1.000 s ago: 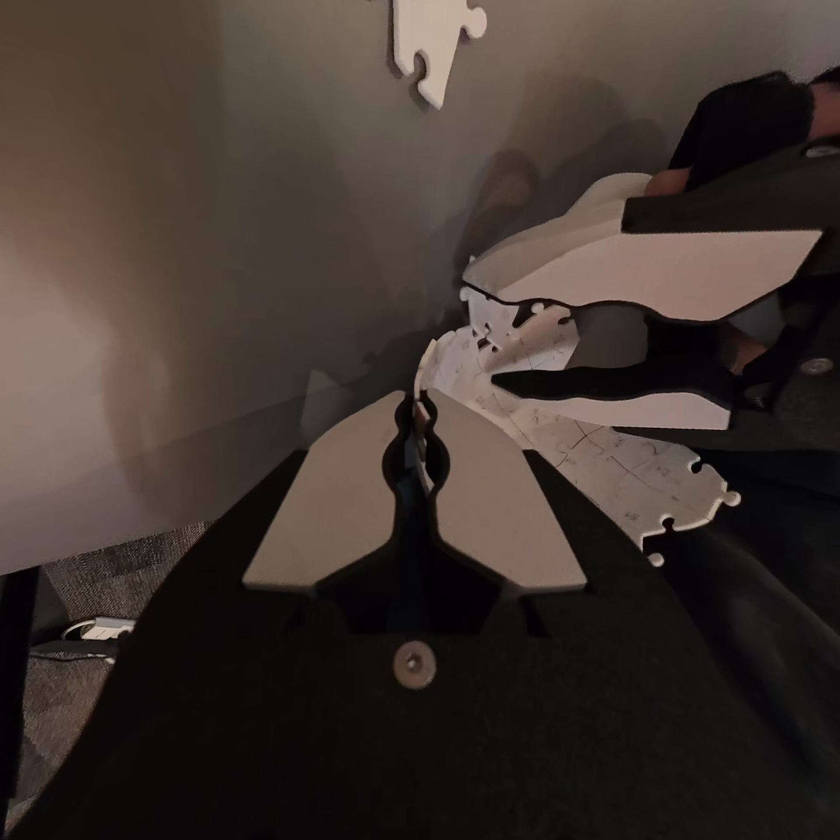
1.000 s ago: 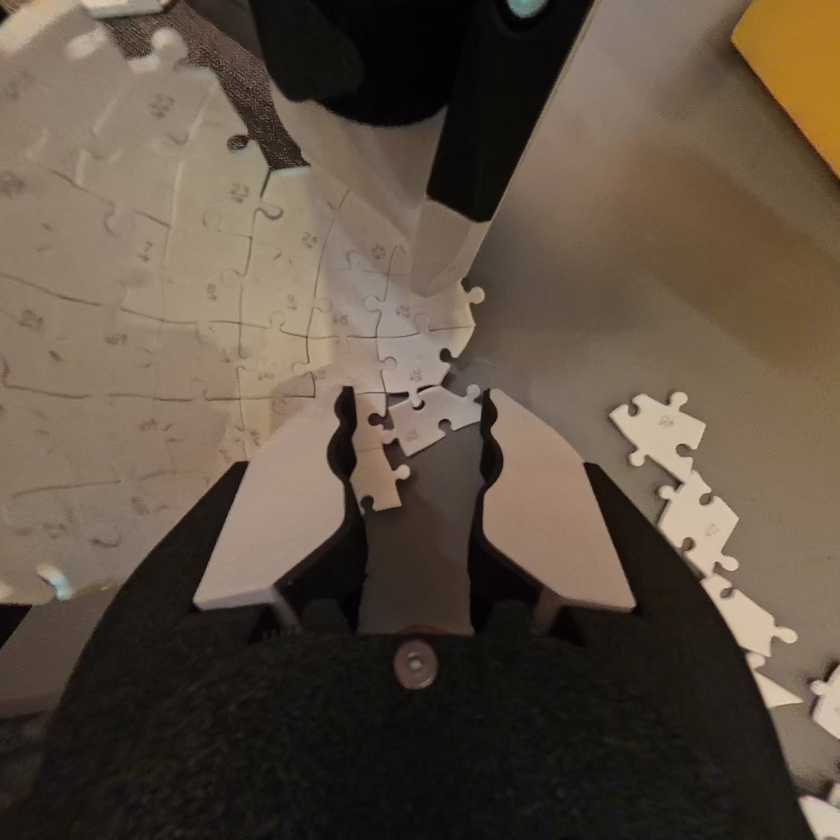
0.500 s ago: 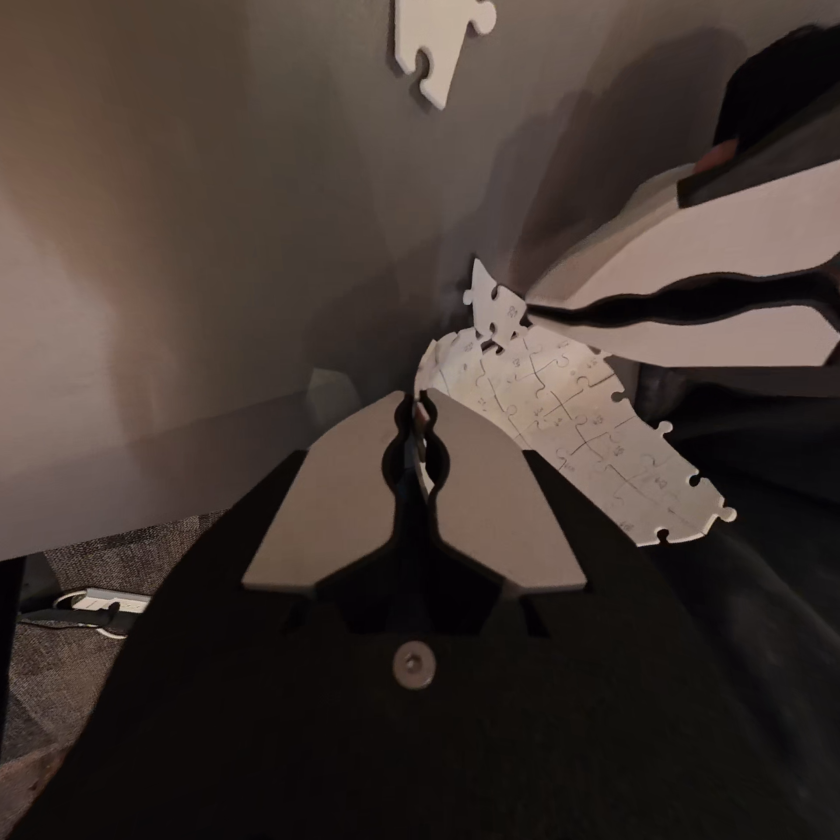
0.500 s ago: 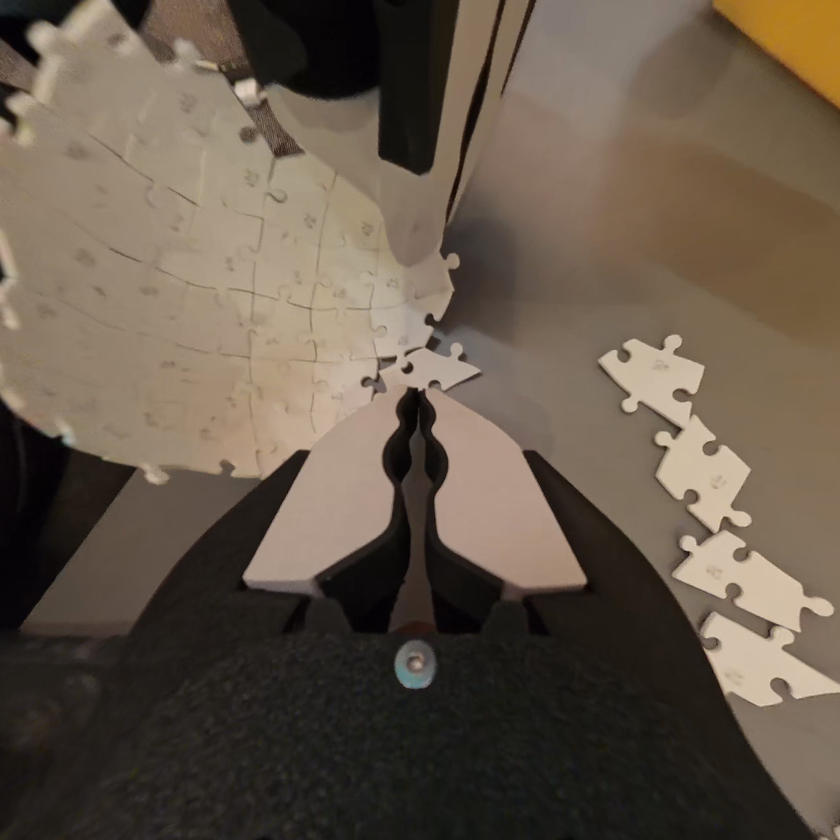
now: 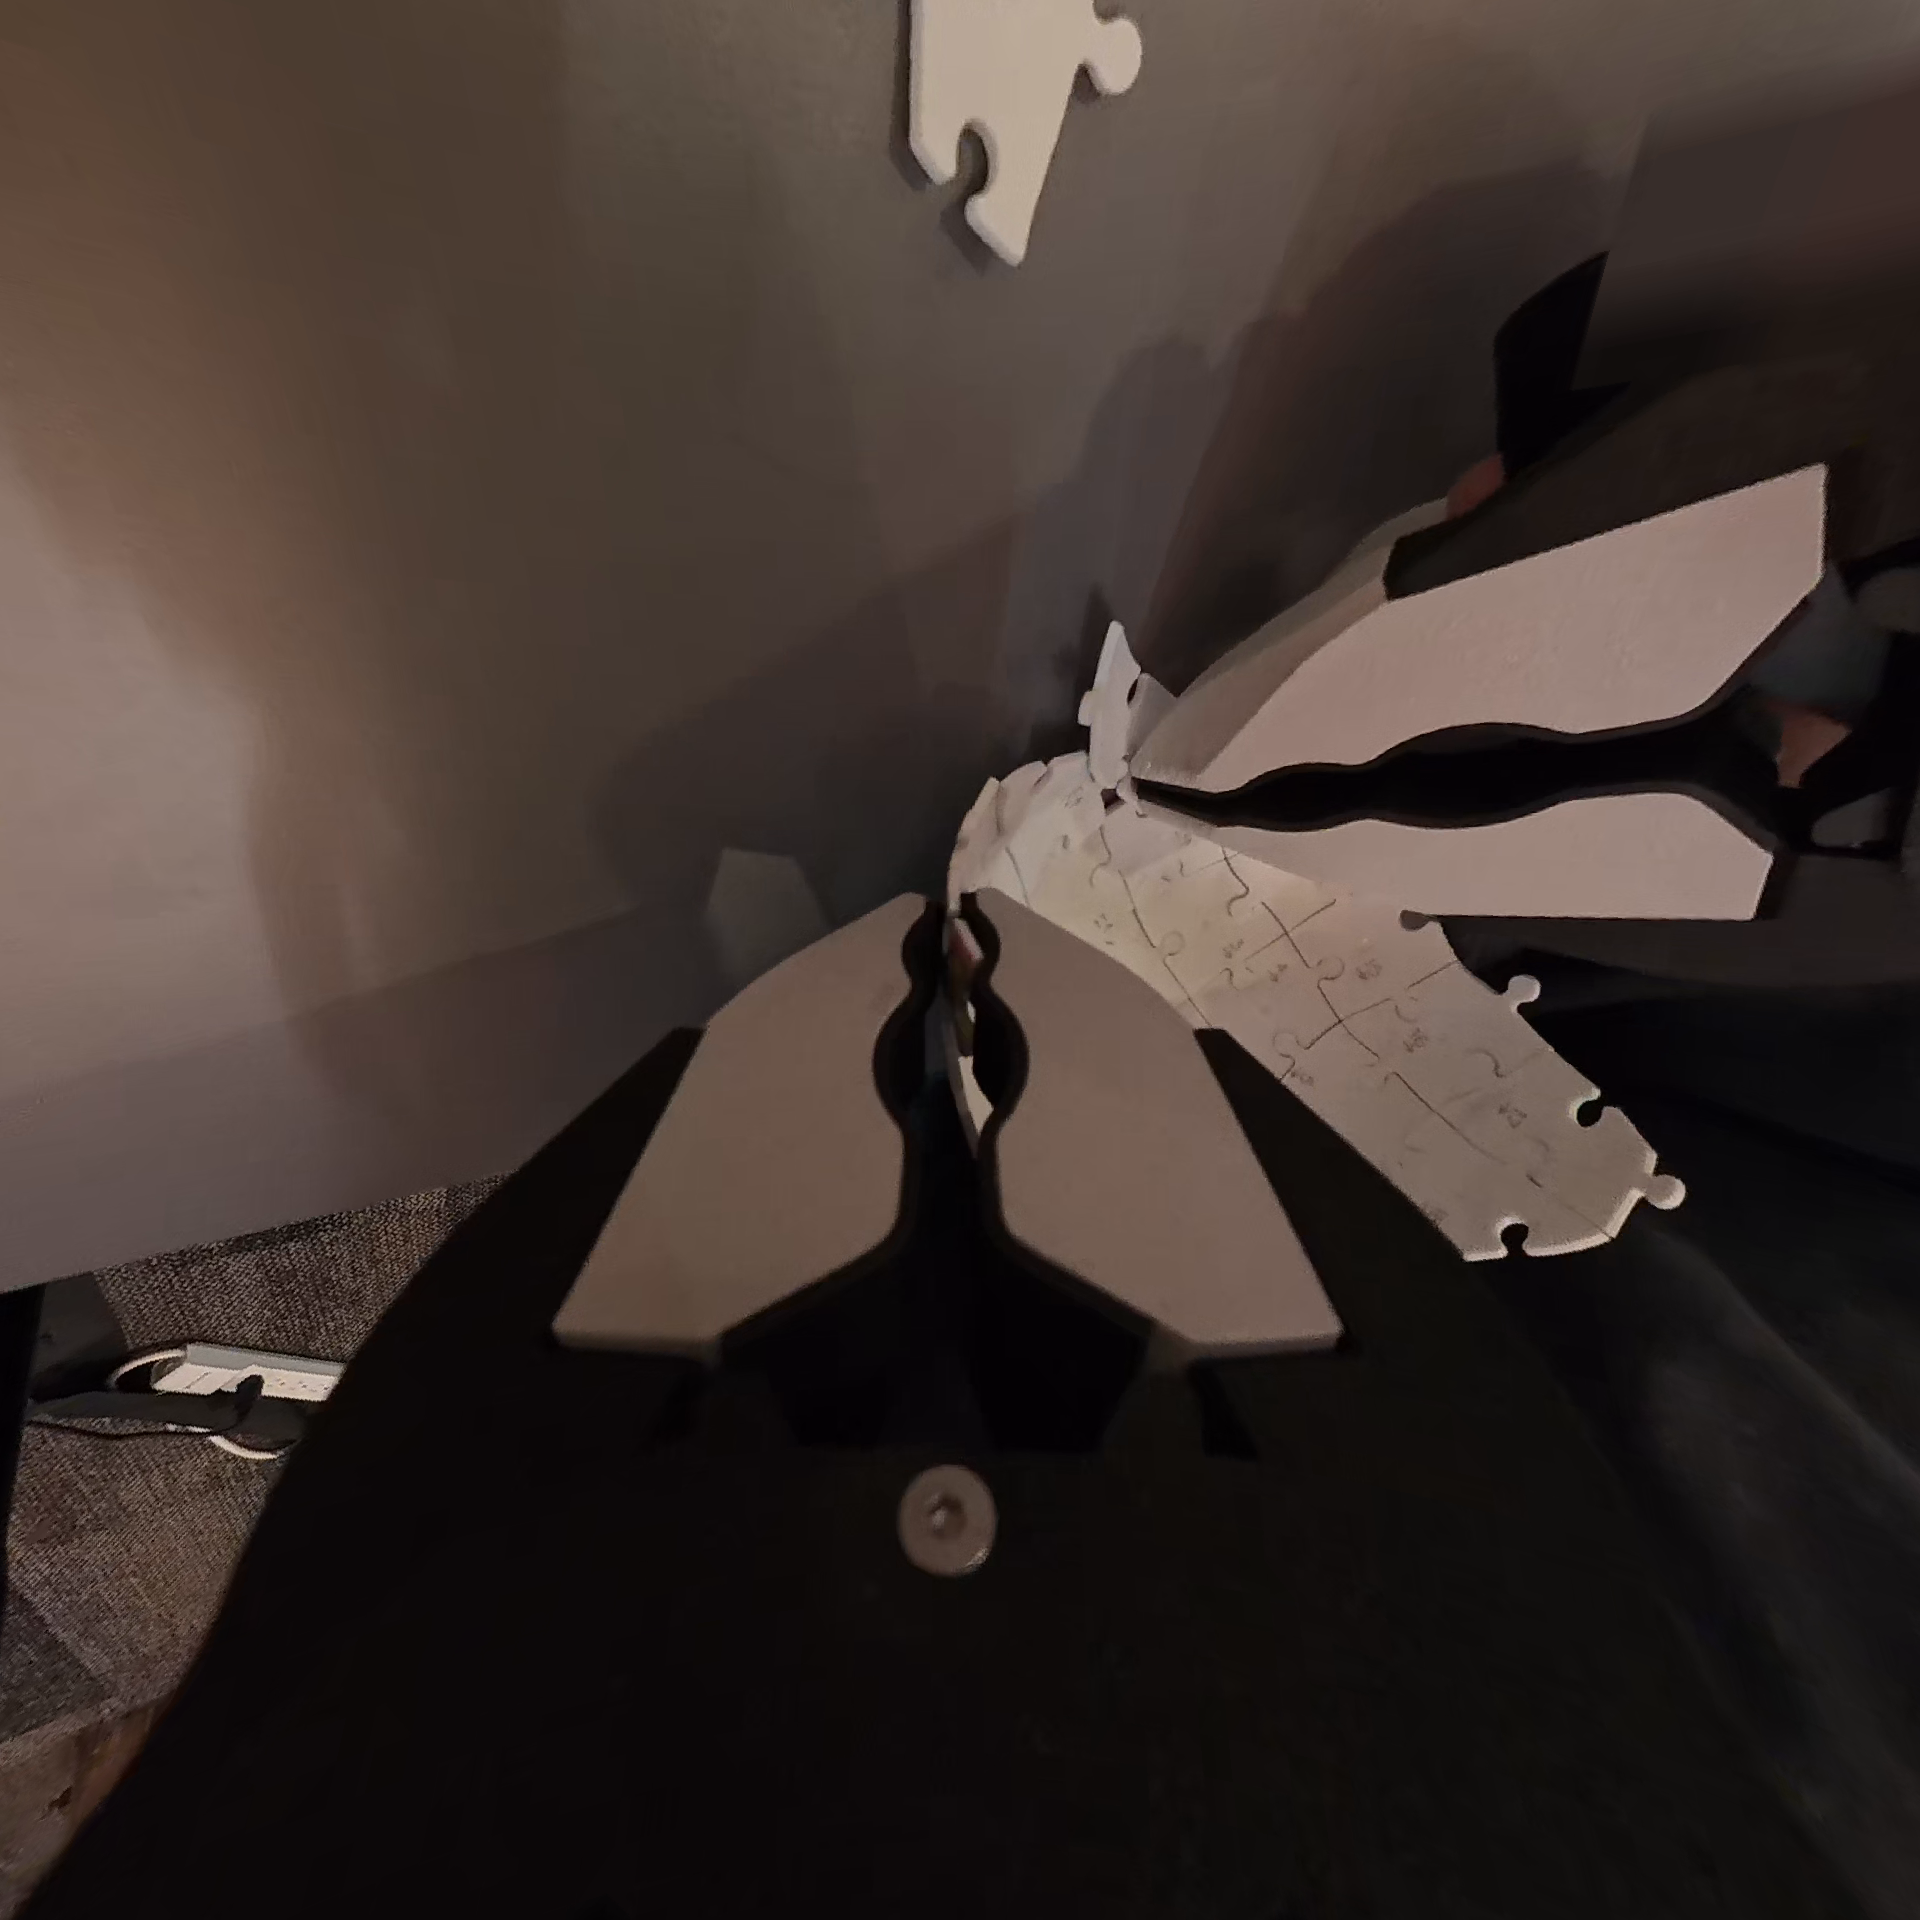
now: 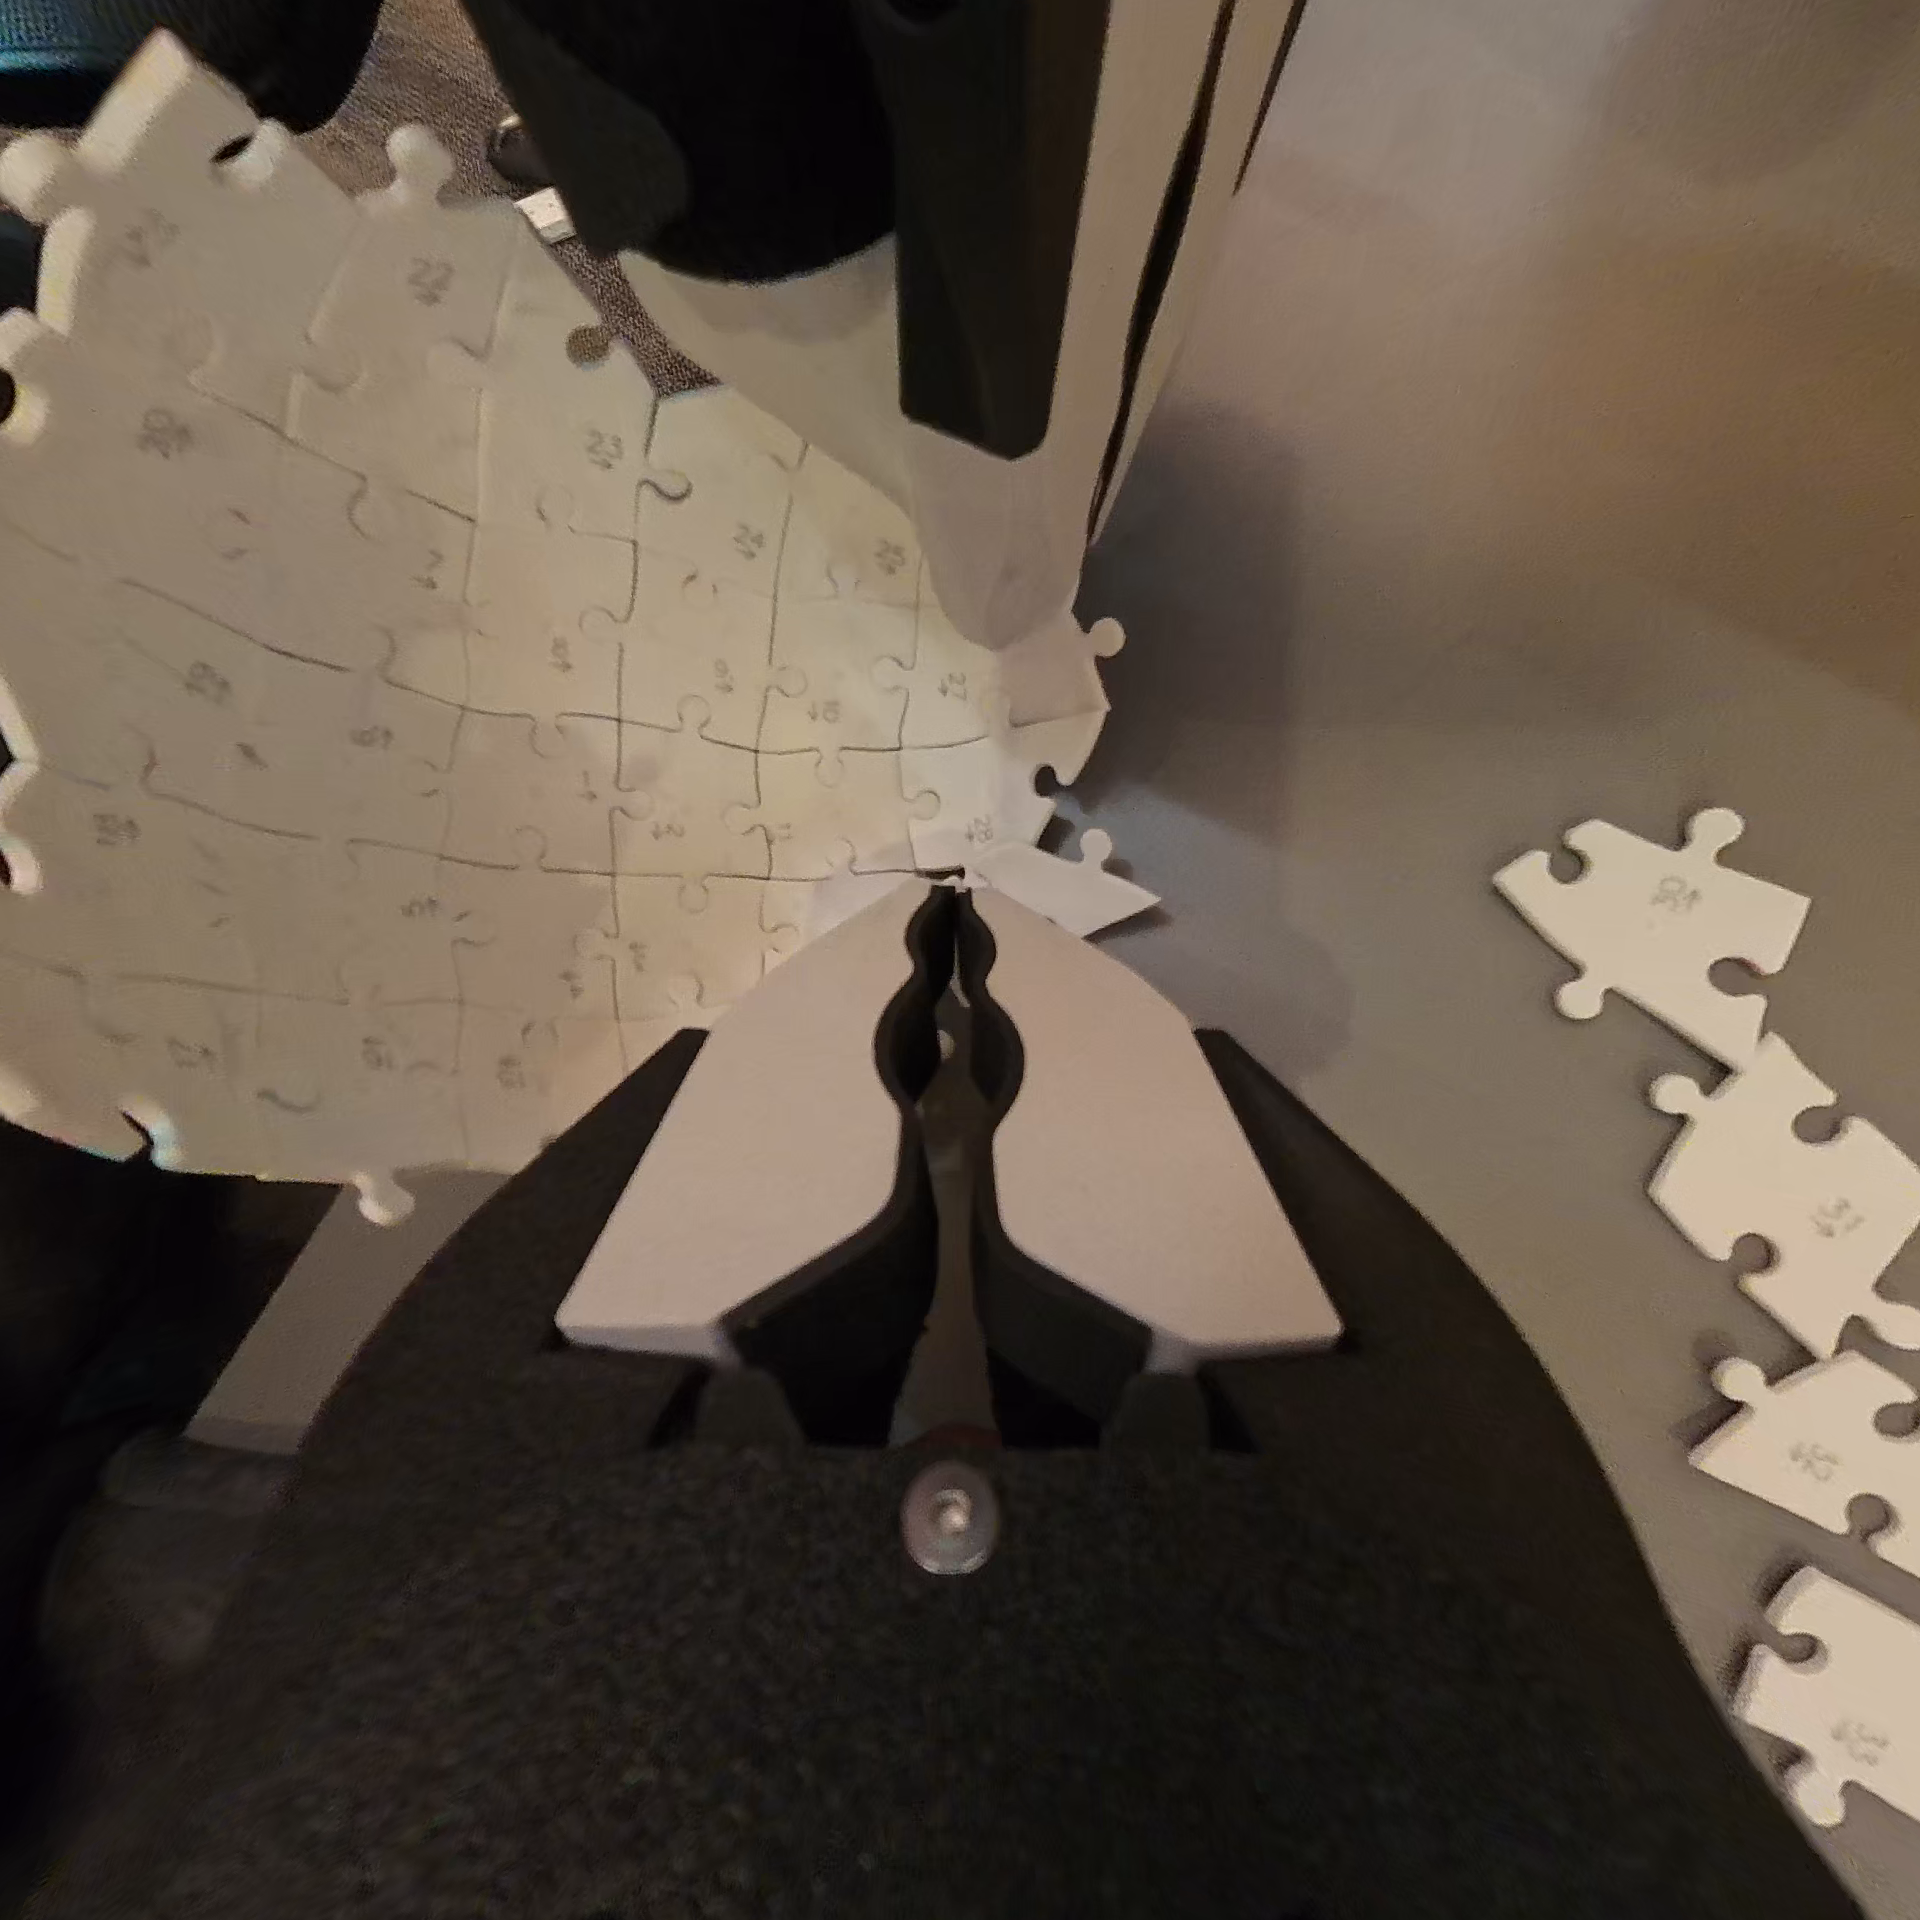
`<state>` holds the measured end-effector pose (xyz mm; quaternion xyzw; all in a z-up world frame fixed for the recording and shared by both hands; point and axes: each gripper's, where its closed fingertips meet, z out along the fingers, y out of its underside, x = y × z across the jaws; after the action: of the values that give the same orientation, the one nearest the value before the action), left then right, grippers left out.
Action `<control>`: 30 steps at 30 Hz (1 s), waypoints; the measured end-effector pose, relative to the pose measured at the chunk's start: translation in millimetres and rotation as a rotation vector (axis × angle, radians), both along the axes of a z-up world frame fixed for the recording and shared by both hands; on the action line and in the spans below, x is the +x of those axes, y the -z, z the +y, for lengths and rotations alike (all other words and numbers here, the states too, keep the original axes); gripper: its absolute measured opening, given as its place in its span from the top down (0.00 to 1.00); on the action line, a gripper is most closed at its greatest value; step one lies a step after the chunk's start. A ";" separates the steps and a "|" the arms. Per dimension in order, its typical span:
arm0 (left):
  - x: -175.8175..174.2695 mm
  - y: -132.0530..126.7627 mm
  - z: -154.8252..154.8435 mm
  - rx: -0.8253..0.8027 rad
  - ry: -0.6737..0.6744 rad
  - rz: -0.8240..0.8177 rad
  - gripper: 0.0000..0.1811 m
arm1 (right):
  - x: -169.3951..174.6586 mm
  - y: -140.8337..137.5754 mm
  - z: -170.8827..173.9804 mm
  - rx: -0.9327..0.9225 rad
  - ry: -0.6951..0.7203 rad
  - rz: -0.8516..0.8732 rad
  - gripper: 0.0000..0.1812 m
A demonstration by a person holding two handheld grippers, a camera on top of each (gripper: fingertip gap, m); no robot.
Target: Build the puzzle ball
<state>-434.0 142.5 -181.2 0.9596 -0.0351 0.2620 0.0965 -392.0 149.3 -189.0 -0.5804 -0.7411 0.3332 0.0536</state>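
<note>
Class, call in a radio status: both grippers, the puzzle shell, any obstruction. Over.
Left gripper shut on assembled shell rim. Right gripper shut on loose piece at shell edge. Spare pieces on table, clear. Over.

A grey table (image 6: 1455, 520) stands over speckled carpet (image 5: 156, 1558) bearing a white power strip (image 5: 244, 1377).

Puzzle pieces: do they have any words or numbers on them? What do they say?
I don't read writing out, but here is where it sits.
Curved puzzle shell: one small grey printed mark on each joined piece.
Loose pieces on the grey table: one small grey mark each.
Held piece in the right gripper: no mark shows.
Left wrist view: the shell's marks are blurred.
</note>
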 end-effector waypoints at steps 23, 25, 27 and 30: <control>0.2 -1.3 -1.1 0.003 -0.003 -0.006 0.99 | 7.2 1.3 -6.2 -0.027 -0.011 -0.105 1.00; 0.2 -1.3 -1.2 0.001 0.000 -0.003 0.99 | 5.7 0.8 -8.0 -0.025 -0.016 -0.104 1.00; 0.4 -1.4 -1.6 -0.007 0.004 -0.002 0.99 | 5.3 0.7 -8.5 -0.025 -0.016 -0.103 1.00; 0.5 -1.5 -1.6 -0.024 0.014 0.003 0.99 | 5.7 1.0 -8.5 -0.018 -0.022 -0.105 1.00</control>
<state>-433.4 141.0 -179.7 0.9585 -0.0386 0.2603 0.1098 -386.2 140.9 -189.9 -0.5896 -0.7461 0.3094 0.0057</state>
